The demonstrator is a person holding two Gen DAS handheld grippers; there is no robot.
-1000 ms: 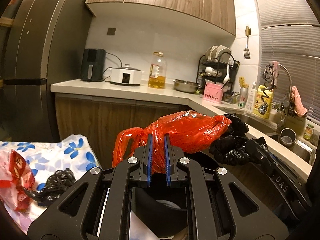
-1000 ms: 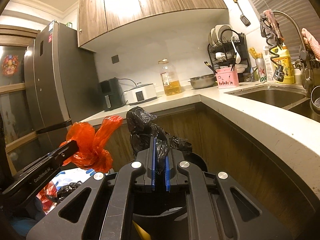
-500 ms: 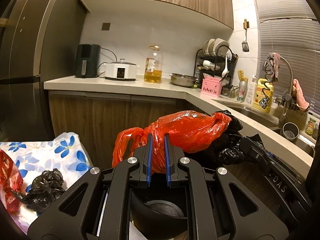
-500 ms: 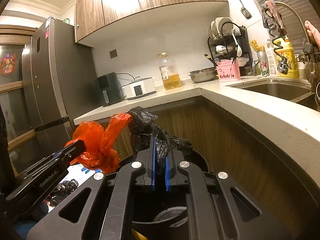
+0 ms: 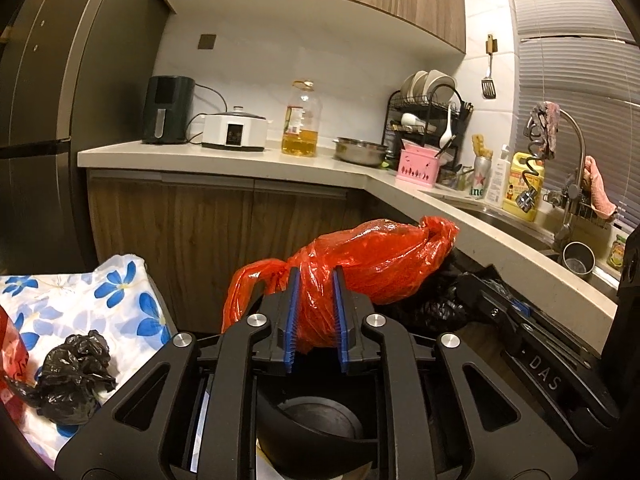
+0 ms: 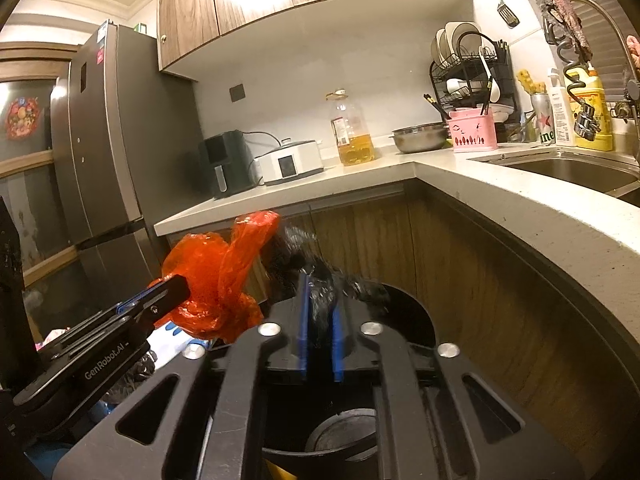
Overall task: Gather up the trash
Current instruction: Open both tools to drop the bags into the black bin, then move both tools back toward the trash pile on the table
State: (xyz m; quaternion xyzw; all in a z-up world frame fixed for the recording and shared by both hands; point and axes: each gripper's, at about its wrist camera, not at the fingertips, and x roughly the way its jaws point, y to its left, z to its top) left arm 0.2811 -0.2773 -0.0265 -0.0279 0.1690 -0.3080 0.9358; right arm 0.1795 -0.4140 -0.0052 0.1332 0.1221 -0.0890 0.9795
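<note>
Both claws hang over the black bin point(image 6: 404, 312), jaws just easing apart to drop trash in: left claw point(image 5: 316, 320) around the red bag point(image 5: 372, 260), right claw point(image 6: 320, 332) around the black bag point(image 6: 320, 280).

Black bag point(image 6: 320, 280) in the right wrist view: motion-blurred, outline unclear. Bin point(image 6: 408, 312): rim mostly hidden behind gripper bodies; contents not discernible. Red packet point(image 5: 12, 348): cut off by left edge. Bottle labels point(image 5: 500, 180) at sink: too small to read. Black bag under red bag point(image 5: 368, 264): largely covered.
</note>
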